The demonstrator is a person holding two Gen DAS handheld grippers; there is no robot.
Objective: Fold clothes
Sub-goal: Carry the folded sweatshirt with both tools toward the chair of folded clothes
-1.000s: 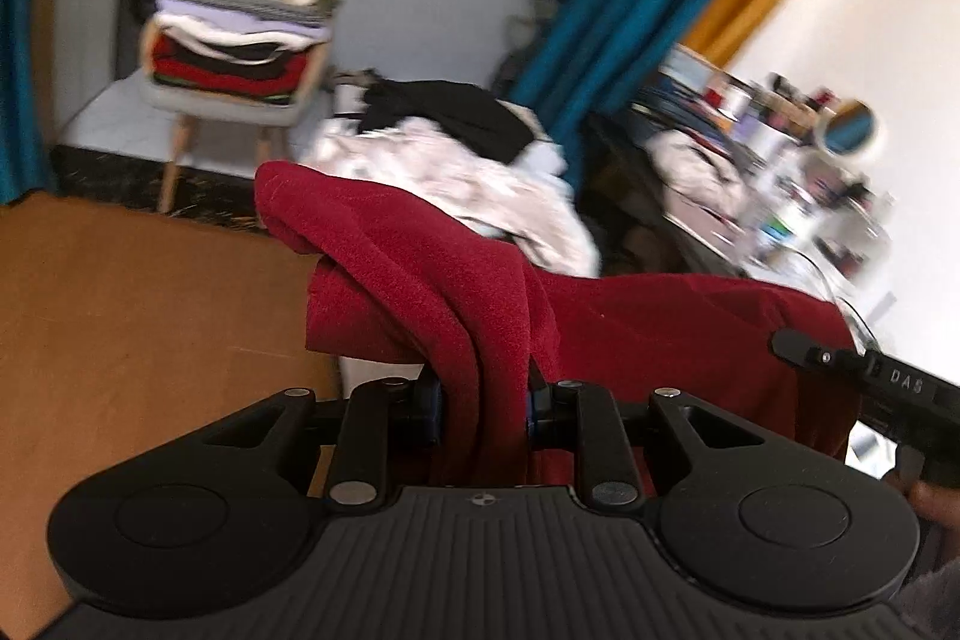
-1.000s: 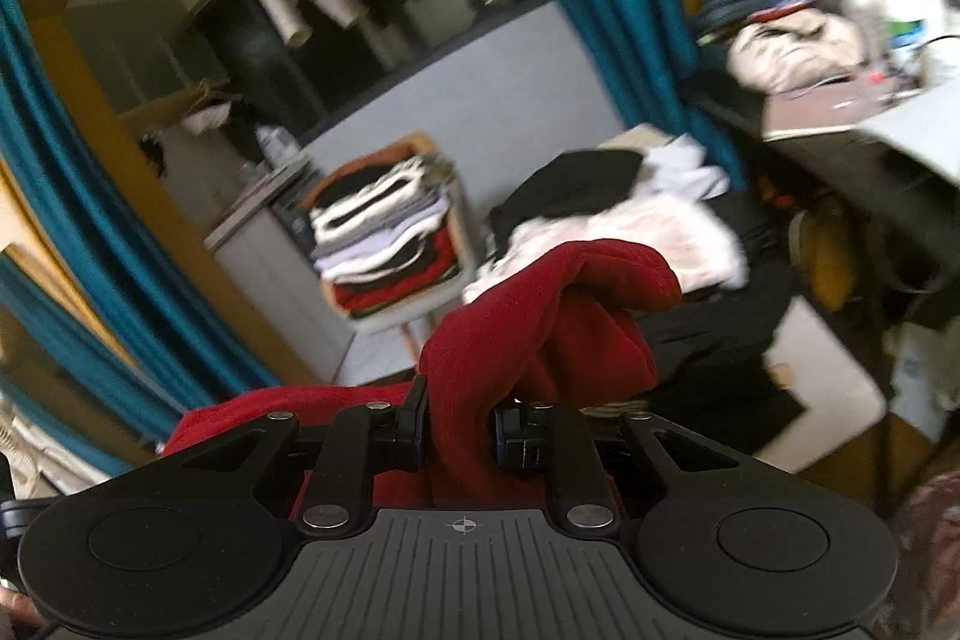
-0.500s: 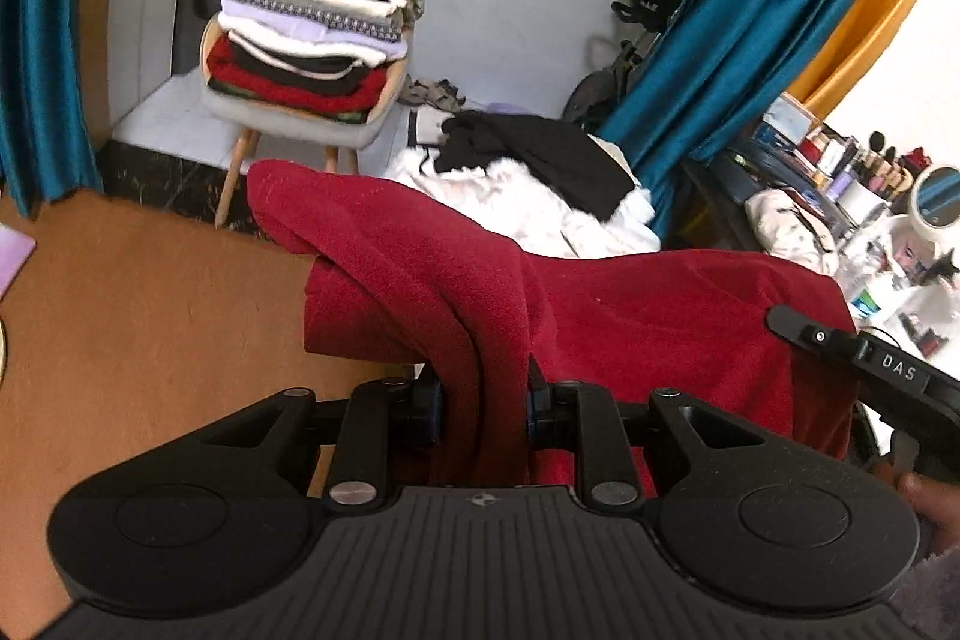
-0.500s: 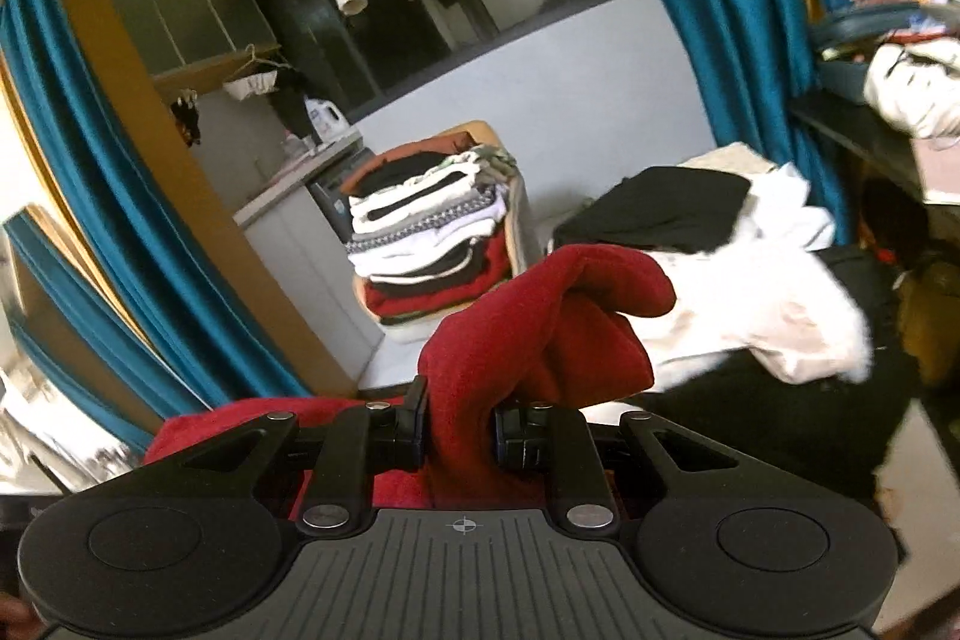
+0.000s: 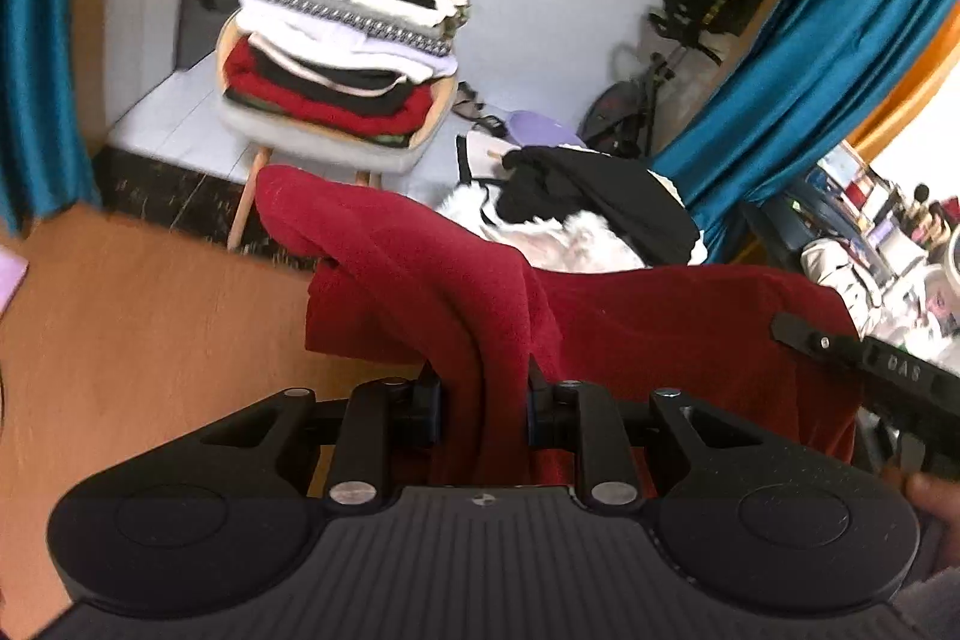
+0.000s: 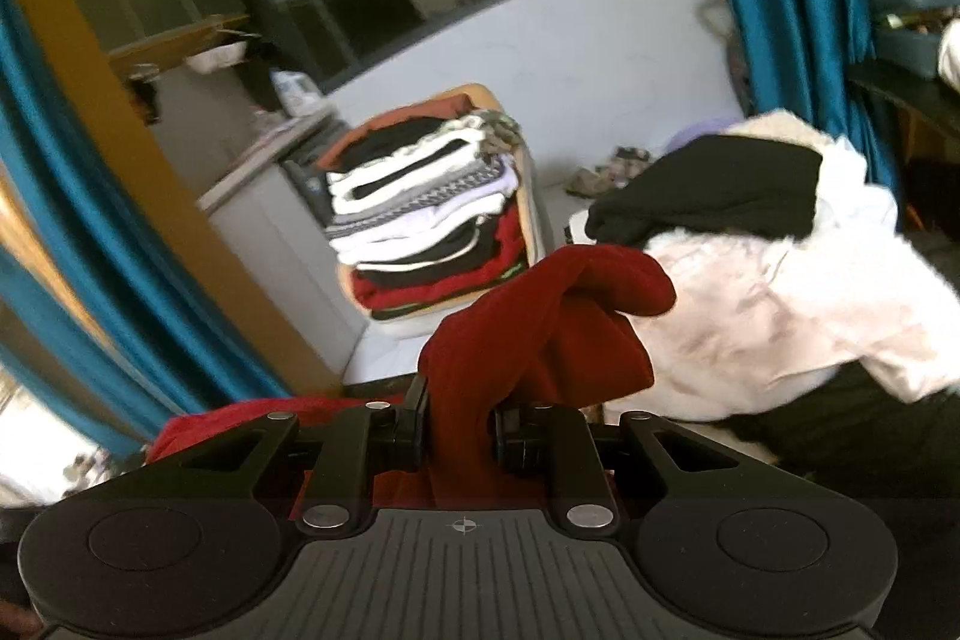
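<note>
A dark red fleece garment (image 5: 660, 334) hangs folded between my two grippers, above the floor. My left gripper (image 5: 483, 394) is shut on one bunched end of it, and the cloth stretches to the right where the other tool shows at the frame's edge. In the right wrist view my right gripper (image 6: 459, 421) is shut on the other bunched end of the red garment (image 6: 540, 334). Ahead stands a chair (image 5: 312, 136) bearing a stack of folded clothes (image 5: 354, 34), also the folded stack (image 6: 432, 220) in the right view.
A heap of unfolded black and white clothes (image 5: 588, 214) lies right of the chair, seen as the heap (image 6: 750, 244) in the right view. Teal curtains (image 5: 798, 58) hang at both sides. An orange-brown wooden floor (image 5: 120, 340) spreads below left. A cluttered desk (image 5: 888, 232) is at the far right.
Both grippers have carried the red garment across the room toward the chair; the stack of folded clothes now looks larger and nearer. The grips are unchanged.
</note>
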